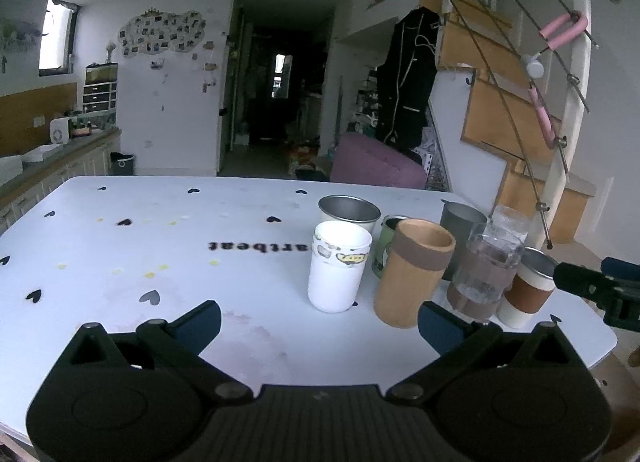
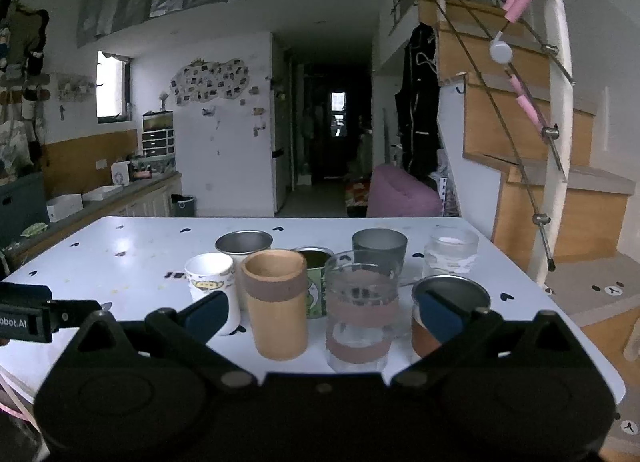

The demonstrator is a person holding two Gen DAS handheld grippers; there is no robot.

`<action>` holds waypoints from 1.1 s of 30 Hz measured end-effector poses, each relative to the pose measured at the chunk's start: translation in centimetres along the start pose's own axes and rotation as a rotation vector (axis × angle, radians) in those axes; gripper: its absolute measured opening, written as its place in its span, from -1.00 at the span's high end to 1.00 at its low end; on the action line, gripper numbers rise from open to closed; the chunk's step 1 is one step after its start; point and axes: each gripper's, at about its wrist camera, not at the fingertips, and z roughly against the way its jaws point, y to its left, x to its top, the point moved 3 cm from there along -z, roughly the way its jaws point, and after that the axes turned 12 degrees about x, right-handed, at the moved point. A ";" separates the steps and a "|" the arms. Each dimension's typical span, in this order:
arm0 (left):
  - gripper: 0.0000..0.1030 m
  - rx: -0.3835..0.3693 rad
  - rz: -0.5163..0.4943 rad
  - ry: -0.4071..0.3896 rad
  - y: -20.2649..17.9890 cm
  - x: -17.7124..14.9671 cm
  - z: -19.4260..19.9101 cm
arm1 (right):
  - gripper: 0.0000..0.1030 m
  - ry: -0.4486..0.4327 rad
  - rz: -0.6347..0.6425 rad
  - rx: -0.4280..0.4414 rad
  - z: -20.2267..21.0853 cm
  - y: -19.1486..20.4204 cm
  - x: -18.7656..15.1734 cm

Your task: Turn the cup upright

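Hidden: From my remote seat, the green printed cup (image 2: 316, 282) shows only a rim and a strip of its side, tucked behind the bamboo cup (image 2: 276, 302) and the banded glass (image 2: 360, 314).
Cut off: Black lettering on the worktop (image 1: 160, 254) is partly blocked by the white cup (image 1: 340, 266); I read only "artbeat", upside down.
Hard to make out: The steel-rimmed sleeve cup (image 2: 452, 294) sits half behind my right jaw pad; its lower body is unclear in the right view.
Task cups: I count eight cups clustered on the right half of the worktop, every one standing mouth up; I see none lying or inverted.
Front row: white cup with a cartoon band, bamboo cup with a brown collar, clear banded glass with two brown rings, sleeve cup with a brown wrap over white.
Back row: steel tumbler (image 1: 349, 211), green printed cup, dark grey tumbler (image 2: 379, 248), ribbed clear glass (image 2: 451, 248).
Surfaces: The worktop is glossy white with small black hearts and faint stains; the metal cups look matte inside.
Left gripper (image 1: 320, 320): jaws spread wide, grasping nothing, low over the near edge, just short of the white and bamboo cups.
Right gripper (image 2: 325, 314): jaws spread wide and released, facing the front row with bamboo cup and banded glass between the blue pads (image 2: 208, 316).
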 end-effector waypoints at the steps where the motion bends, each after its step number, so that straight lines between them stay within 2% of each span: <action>1: -1.00 -0.002 0.000 0.000 0.0 0.0 0.0 | -1.00 0.001 0.000 -0.001 0.0 0.0 0.0; 33: -1.00 0.005 -0.019 -0.010 -0.5 0.3 0.7 | -1.00 0.000 0.006 -0.003 0.4 -0.2 0.1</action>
